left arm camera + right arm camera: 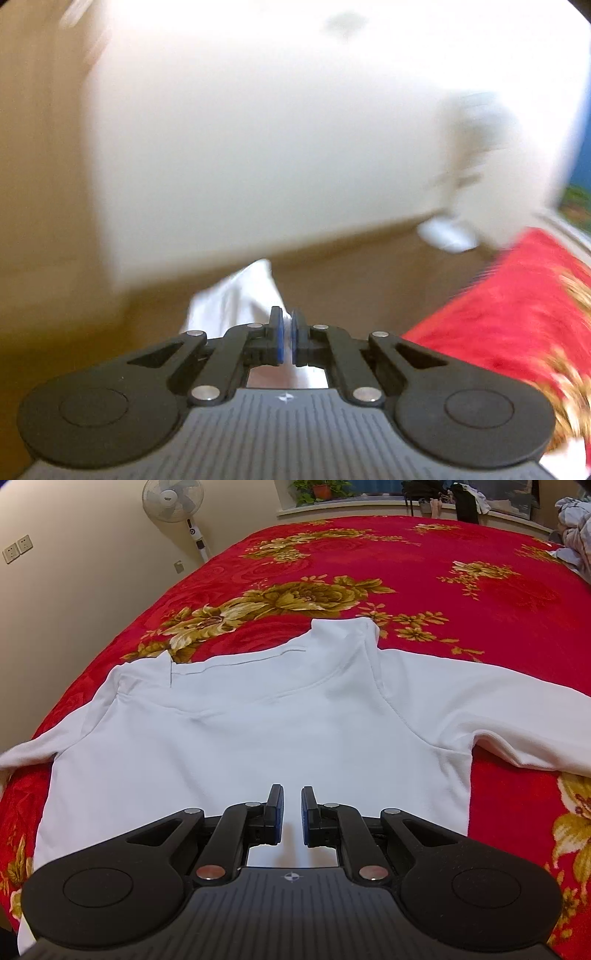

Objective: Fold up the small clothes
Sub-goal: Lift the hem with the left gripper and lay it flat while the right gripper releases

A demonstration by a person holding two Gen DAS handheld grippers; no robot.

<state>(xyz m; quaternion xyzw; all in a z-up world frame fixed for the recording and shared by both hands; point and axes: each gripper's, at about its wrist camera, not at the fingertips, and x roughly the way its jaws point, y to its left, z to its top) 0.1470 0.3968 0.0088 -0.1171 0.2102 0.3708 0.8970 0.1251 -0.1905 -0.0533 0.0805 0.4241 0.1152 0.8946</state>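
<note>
Red plush bedspread [424,554] patterned with gold flowers covers the bed, with a white pedestal fan [173,498] against the cream wall behind it. On this spread lies a white long-sleeved cotton top [240,746], flat, neck away from the camera, both sleeves stretched out sideways. The right gripper [290,814] hovers over the top's lower middle, its blue-padded jaws narrowly parted with nothing between them. The left gripper [286,338] shows in a blurred view beside the bed's edge, jaws pressed together on a fold of white fabric [236,295], apparently the left sleeve's end. The top looks light, soft and limp, so it will sag and crease wherever it is unsupported. Cuffs, shoulder seams and hem corners seem the firmest places to pinch for folding.
</note>
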